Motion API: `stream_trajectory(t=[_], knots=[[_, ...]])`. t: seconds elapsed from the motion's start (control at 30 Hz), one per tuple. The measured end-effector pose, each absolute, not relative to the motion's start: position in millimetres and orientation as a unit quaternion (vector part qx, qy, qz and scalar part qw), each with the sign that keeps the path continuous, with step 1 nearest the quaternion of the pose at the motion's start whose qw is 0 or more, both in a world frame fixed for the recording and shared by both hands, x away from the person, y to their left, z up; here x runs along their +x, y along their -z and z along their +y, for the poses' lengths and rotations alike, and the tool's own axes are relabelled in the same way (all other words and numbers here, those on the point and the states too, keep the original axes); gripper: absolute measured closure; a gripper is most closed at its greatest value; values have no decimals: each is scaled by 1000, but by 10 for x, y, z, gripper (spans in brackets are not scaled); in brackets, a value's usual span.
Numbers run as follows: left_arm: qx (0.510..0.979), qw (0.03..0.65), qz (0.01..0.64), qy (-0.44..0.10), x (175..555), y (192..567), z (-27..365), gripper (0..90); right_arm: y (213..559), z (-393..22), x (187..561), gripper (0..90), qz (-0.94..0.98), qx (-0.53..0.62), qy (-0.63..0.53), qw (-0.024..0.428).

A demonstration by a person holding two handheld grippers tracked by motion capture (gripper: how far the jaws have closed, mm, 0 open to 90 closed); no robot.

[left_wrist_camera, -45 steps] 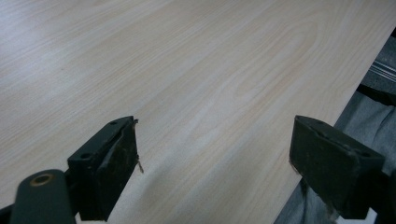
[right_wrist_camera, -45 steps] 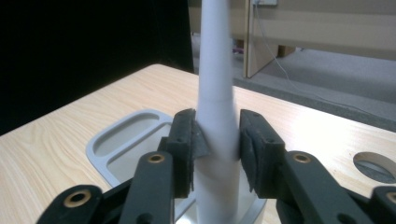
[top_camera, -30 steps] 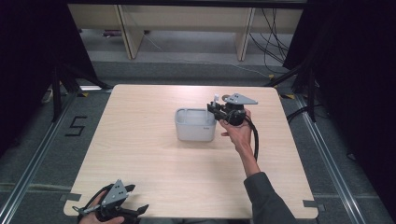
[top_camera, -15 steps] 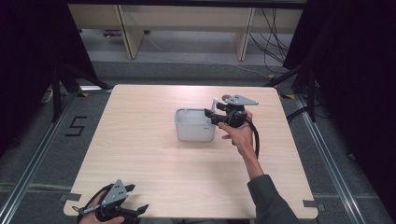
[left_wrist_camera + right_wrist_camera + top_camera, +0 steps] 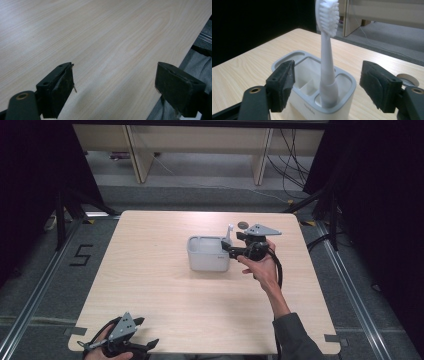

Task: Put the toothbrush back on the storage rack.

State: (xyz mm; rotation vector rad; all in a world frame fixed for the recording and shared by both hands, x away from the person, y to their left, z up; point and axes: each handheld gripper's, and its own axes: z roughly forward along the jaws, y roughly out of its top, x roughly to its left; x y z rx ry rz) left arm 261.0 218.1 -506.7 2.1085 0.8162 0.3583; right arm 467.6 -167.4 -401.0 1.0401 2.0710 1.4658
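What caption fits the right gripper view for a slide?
Right gripper, fingers open, facing a white toothbrush standing upright in a white holder on the wooden table.

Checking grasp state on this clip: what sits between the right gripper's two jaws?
In the right gripper view, the white toothbrush stands upright in the holder, between the open jaws of the right gripper; neither jaw touches it.

Pale wood-grain table (image 5: pixel 165 285), white compartmented holder (image 5: pixel 207 255) standing on it just in front of the right tongs (image 5: pixel 226 247), small dark round disc (image 5: pixel 243 225) just beyond those tongs
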Motion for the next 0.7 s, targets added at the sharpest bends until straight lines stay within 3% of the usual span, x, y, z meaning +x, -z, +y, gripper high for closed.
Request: stream_trajectory(t=[0.7], knots=[[837, 417, 323, -147, 2618, 5063, 2190, 147, 4018, -1836, 4394, 160, 742, 386, -515, 187]])
